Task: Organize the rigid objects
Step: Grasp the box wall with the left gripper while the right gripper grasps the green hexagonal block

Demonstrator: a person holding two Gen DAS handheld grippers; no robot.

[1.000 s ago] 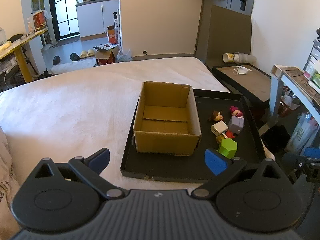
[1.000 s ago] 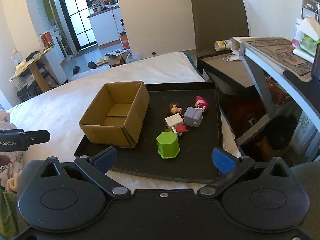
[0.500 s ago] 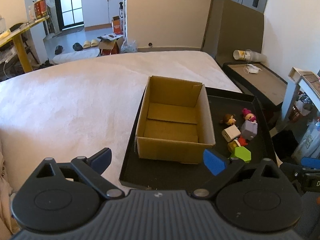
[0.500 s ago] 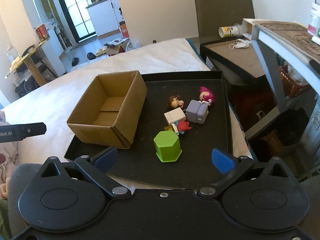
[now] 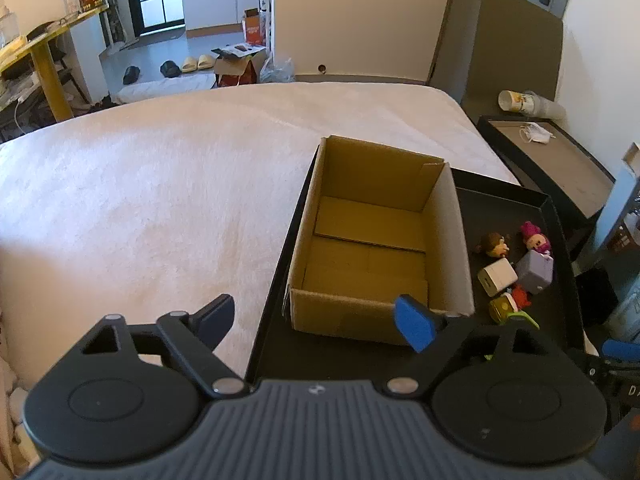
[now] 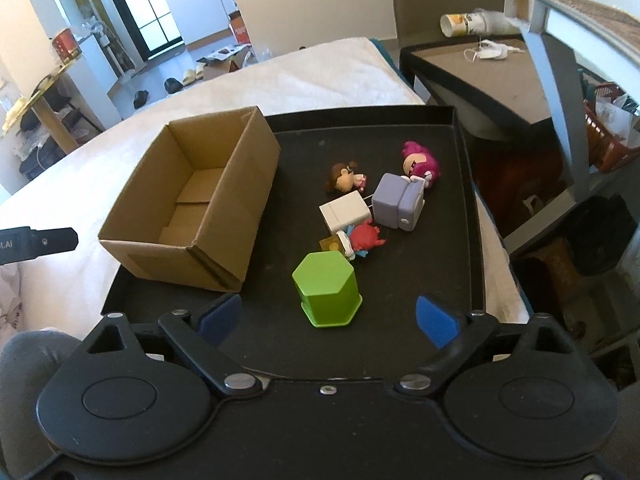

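An open, empty cardboard box (image 5: pixel 372 248) (image 6: pixel 192 204) stands at the left of a black tray (image 6: pixel 400 344) (image 5: pixel 516 204) on the white bed. Right of it lie small toys: a green hexagonal cup (image 6: pixel 326 294), upside down, a white cube (image 6: pixel 346 212), a lilac block (image 6: pixel 398 202), a red figure (image 6: pixel 364 236), a brown-haired doll (image 6: pixel 344 176) and a pink-haired doll (image 6: pixel 420 164). My right gripper (image 6: pixel 328 320) is open and empty, just short of the green cup. My left gripper (image 5: pixel 316 320) is open and empty at the box's near wall.
The white bed (image 5: pixel 160 184) spreads to the left of the tray. A low dark table (image 6: pixel 480 76) with a paper cup (image 6: pixel 460 24) stands behind on the right, next to a grey shelf frame (image 6: pixel 560 64). A yellow table (image 5: pixel 44 40) stands far left.
Both grippers have moved forward and lower toward the tray. The box and toys now look larger and nearer. Nothing on the tray has moved.
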